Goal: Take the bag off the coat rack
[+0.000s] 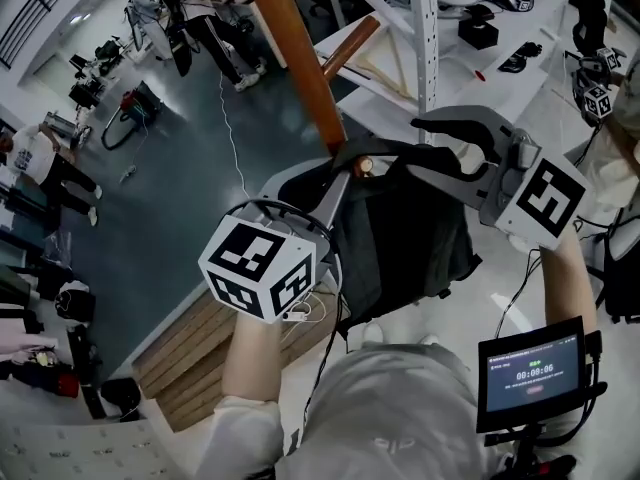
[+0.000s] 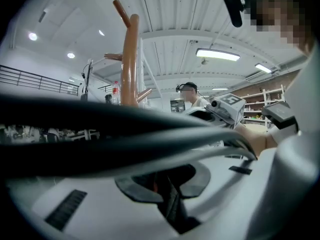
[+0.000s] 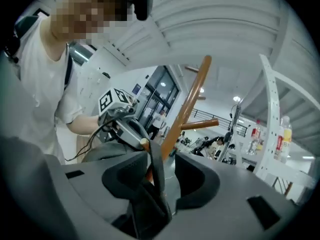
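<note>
A black bag [image 1: 400, 238] hangs by its strap from a peg [image 1: 365, 167] of the brown wooden coat rack [image 1: 300, 58]. My left gripper [image 1: 345, 168] reaches up from the lower left to the strap beside the peg. In the left gripper view its jaws [image 2: 167, 186] stand nearly together on the dark strap [image 2: 172, 204], partly hidden behind cables. My right gripper [image 1: 418, 146] comes in from the right over the bag's top. Its jaws [image 3: 162, 176] stand wide apart, and the strap [image 3: 157, 169] runs between them without being pinched. The rack's pole [image 3: 187, 109] rises behind.
A white metal shelf frame [image 1: 427, 38] stands close behind the rack, with small items on its boards. Stacked wooden boards [image 1: 200, 353] lie on the floor at the lower left. A small screen [image 1: 530, 373] sits at my right hip. Several people stand far left [image 1: 40, 163].
</note>
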`<state>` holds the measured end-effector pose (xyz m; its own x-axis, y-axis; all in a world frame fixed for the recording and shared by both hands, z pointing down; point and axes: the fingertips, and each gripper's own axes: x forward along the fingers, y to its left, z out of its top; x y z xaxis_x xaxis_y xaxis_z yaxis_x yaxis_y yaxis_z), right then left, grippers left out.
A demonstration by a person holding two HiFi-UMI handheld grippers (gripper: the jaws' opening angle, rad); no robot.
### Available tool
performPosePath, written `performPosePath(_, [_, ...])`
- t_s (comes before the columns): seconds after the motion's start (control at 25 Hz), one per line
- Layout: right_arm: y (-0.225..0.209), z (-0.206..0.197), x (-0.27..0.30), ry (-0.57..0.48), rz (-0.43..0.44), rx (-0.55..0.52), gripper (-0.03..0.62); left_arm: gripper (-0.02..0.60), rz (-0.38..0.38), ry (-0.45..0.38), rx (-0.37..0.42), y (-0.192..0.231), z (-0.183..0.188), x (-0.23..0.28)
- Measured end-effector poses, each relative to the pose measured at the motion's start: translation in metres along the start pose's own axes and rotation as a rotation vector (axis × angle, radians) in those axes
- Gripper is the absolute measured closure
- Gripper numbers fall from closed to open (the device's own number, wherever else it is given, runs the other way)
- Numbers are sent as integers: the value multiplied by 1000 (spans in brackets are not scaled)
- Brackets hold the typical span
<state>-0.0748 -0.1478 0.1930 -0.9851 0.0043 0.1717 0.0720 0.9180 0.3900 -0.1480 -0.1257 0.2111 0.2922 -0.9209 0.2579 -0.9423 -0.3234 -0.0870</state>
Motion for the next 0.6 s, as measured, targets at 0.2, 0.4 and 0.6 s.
performPosePath(0.2, [0, -6, 39, 53, 94, 51, 439, 545, -4, -3, -3, -8, 1, -2])
performPosePath(0.4, [12, -4, 53, 127, 56, -19, 499, 545, -3, -4, 2, -5, -3, -12])
performPosePath(0.6, [5, -8, 51, 144, -56, -89, 542, 543, -20, 0, 9, -7, -3, -3])
